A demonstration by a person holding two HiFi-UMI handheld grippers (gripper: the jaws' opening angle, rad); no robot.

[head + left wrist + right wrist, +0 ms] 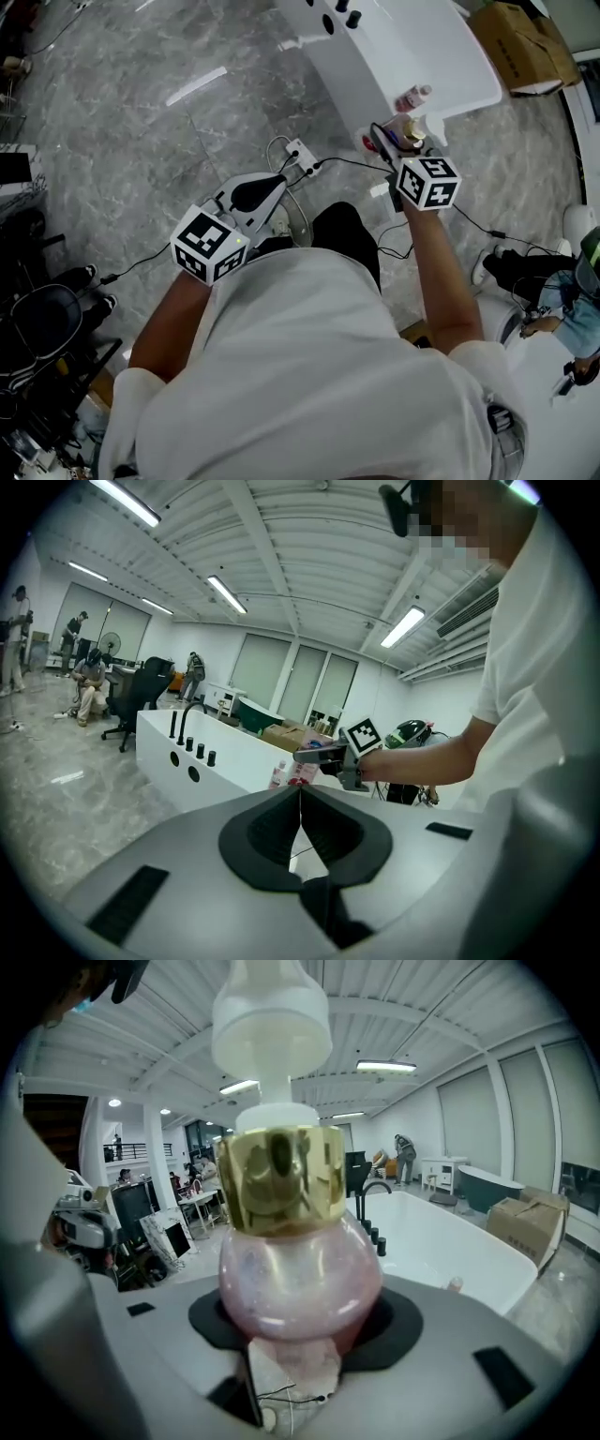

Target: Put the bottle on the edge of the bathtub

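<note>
In the head view, we hold the pink bottle (410,132) in our right gripper (394,142), at the near end of the white bathtub (441,56). Our left gripper (278,181) hangs over the floor. In the left gripper view, we see its jaws pressed together on nothing. In the right gripper view, our jaws pinch the upright bottle's round body.

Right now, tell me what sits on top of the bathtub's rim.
A small pink bottle sits near the bathtub rim's close end; black tap fittings stand farther along. The right gripper, shut on a gold-collared bottle, hides part of that end.
</note>
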